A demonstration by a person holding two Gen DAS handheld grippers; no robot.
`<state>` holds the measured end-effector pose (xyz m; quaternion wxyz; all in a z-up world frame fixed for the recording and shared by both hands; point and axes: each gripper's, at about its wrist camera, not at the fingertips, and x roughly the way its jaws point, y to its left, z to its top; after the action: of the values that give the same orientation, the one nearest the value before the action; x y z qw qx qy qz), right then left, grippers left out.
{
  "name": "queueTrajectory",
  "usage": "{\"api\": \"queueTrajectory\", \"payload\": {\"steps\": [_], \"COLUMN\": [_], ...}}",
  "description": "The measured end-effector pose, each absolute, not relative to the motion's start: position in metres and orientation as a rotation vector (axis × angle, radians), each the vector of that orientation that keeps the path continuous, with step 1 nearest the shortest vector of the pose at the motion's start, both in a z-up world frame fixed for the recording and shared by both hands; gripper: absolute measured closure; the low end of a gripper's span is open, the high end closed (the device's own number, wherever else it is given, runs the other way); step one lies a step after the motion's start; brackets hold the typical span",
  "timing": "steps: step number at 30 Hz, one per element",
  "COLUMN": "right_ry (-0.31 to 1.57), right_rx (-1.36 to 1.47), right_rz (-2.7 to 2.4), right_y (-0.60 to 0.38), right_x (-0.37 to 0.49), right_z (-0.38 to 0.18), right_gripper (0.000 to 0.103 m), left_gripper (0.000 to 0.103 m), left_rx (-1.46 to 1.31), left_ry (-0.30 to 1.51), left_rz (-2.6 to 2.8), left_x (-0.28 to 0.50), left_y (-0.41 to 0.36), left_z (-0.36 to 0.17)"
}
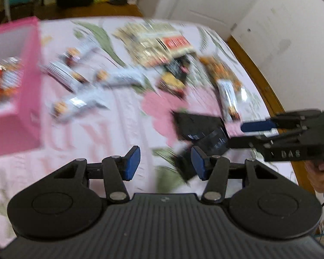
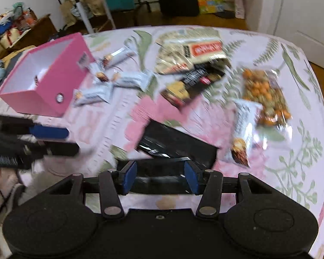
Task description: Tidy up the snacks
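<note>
Snacks lie scattered on a floral tablecloth (image 2: 291, 168). A pink box (image 2: 47, 79) stands at the left and holds a few snacks; it also shows in the left wrist view (image 1: 28, 75). My right gripper (image 2: 161, 178) is open with a black snack packet (image 2: 177, 149) between its fingers, whether gripped I cannot tell. In the left wrist view the right gripper (image 1: 244, 136) sits at the black packet (image 1: 200, 127). My left gripper (image 1: 165, 161) is open and empty above the cloth, left of that packet. White snack bars (image 2: 129, 79) lie near the box. Both views are motion-blurred.
A large beige bag with a red label (image 2: 194, 49), a dark packet (image 2: 194, 79), a clear bag of orange nuts (image 2: 263, 92) and a white bar (image 2: 244, 129) lie on the table. The table's wooden edge (image 1: 261, 82) curves at the right. Room clutter stands behind.
</note>
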<state>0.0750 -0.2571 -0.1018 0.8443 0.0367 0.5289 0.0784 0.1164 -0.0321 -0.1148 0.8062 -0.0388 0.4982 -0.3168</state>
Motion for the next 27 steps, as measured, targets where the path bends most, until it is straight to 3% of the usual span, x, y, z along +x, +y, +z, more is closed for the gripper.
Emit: {"api": "queueTrajectory", "payload": {"steps": [4,8,14,16,17,27], "right_ry": [1.127,1.113,1.098,1.091,1.091,1.142], "right_rx": [0.079,0.082,0.152,0.193,0.201,0.183], "right_rz": [0.163,0.147,0.103,0.124,0.131,0.161], "right_y": [-0.267,-0.272,-0.286,-0.288,-0.287,-0.270], "right_x": [0.071,0.067,0.066,0.066,0.066,0.063], "right_z": [-0.124,-0.138,-0.156,-0.159,-0.159,-0.147], "right_gripper": [0.048,0.048,0.048,0.049,0.054,0.058], "left_gripper": [0.064,0.068,0.073,0.081,0.081,0.080], "left_rx": [-0.076,-0.074,-0.076,-0.113,-0.149,-0.192], "left_ry": [1.072,1.091,1.090,1.102,1.123,1.140], "left_rz": [-0.694,-0.693,-0.698,-0.718,-0.722,-0.682], "left_x": [0.102,0.094,0.092,0.094,0.096,0.100], "left_y": [-0.054,-0.064,-0.073,-0.074,-0.074,-0.068], "left_z": [-0.151,-0.177,-0.189,-0.191,-0.193,-0.183]}}
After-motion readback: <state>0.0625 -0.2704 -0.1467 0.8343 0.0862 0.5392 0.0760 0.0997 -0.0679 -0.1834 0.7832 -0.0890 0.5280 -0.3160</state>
